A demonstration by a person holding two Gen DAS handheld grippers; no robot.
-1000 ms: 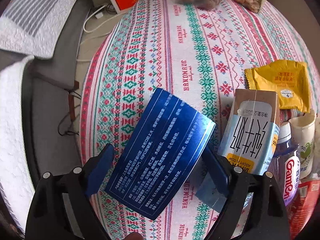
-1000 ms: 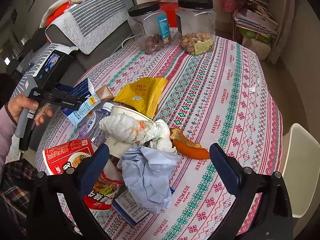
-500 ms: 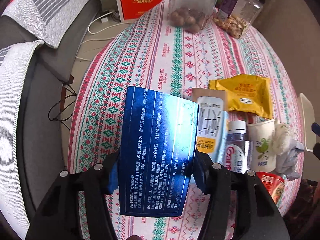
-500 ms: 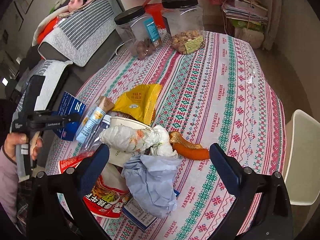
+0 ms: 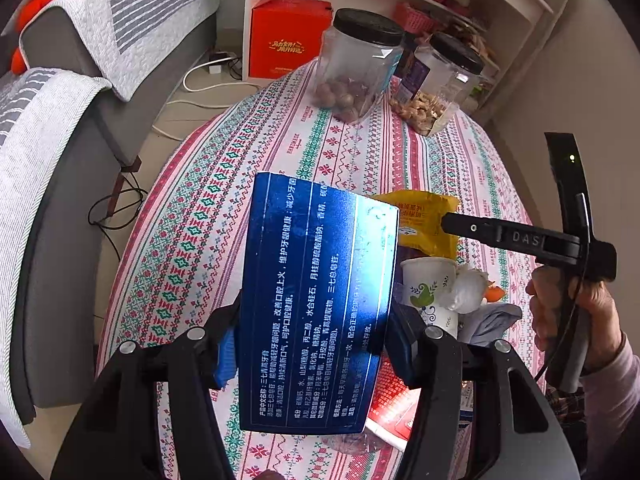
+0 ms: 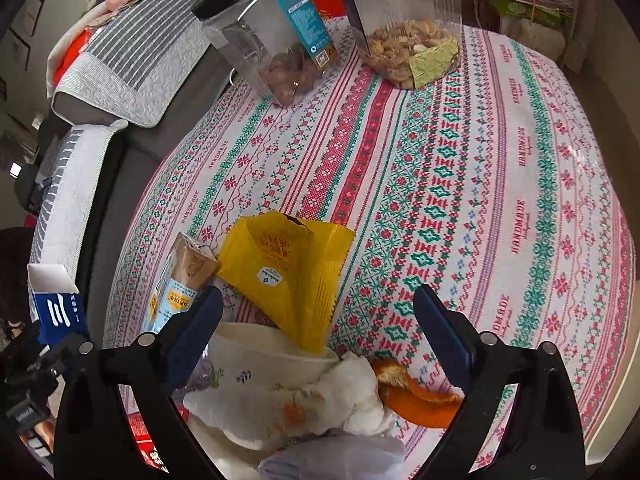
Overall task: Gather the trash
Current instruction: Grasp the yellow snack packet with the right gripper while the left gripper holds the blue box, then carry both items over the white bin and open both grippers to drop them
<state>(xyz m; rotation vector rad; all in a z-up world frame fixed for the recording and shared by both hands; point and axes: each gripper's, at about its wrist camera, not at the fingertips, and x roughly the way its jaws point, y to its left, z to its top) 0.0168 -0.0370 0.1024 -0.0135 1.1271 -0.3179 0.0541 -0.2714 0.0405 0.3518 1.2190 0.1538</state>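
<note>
Tablecloth (image 5: 352,152) farther below lifted box (image 5: 316,304)

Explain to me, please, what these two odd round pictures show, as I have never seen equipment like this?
No robot here: a person holds a two-finger tool in each hand, each with a fisheye camera looking along its fingers. The left camera's picture shows the left hand-held gripper shut on a blue box, lifted above a table with a patterned cloth. The right camera's picture shows the right hand-held gripper, open, over a heap of trash: a yellow wrapper, a paper cup, a crumpled tissue, an orange peel and a milk carton. Two snack jars stand further back.
</note>
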